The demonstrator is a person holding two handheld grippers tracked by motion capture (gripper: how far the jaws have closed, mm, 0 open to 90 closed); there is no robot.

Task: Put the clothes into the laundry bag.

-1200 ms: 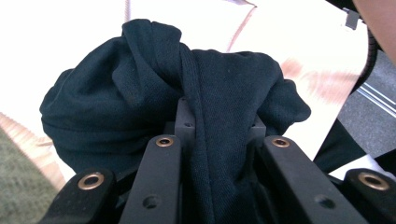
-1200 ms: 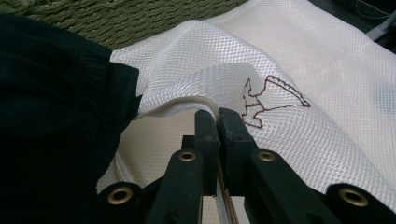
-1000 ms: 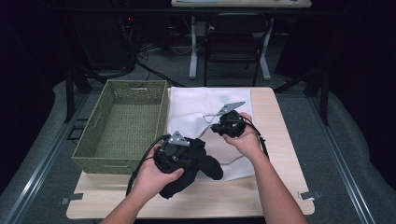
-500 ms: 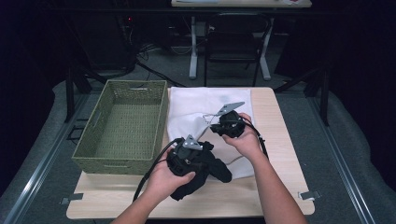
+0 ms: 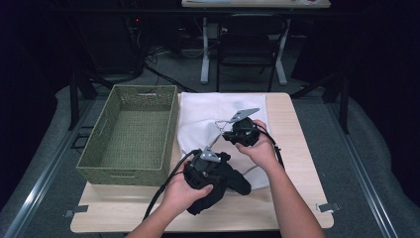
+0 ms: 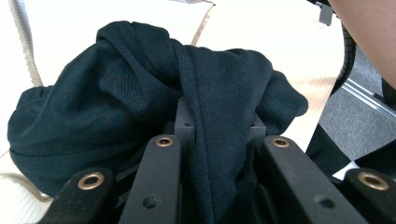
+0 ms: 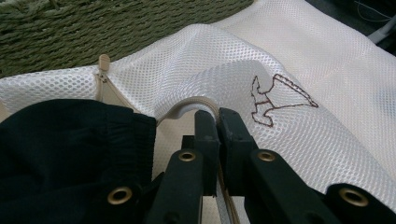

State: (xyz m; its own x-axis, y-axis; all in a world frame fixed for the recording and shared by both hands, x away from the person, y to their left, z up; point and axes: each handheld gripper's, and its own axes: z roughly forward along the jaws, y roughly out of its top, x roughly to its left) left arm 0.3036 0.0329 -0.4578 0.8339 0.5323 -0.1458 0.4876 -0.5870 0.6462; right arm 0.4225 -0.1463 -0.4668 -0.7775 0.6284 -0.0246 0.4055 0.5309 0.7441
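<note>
**With the bag held open, dark cloth waits at its mouth**

While the right gripper pinches the rim of the white mesh bag, jaws nearly together on the folded edge, the bag's mouth stands lifted in an arch. The likely aim: keep an opening for loading.

Left gripper clamps a bunched dark cloth, a thick fold wedged between the jaws, which stand partly apart around it. Cloth sits near the table's front edge, just beside the bag's open end; in the right gripper view its hem lies against the zipper side. Bunching keeps it compact for pushing in.

Bag lies along the table's middle toward the far edge. Green woven basket occupies the left side, touching the bag's edge.
</note>
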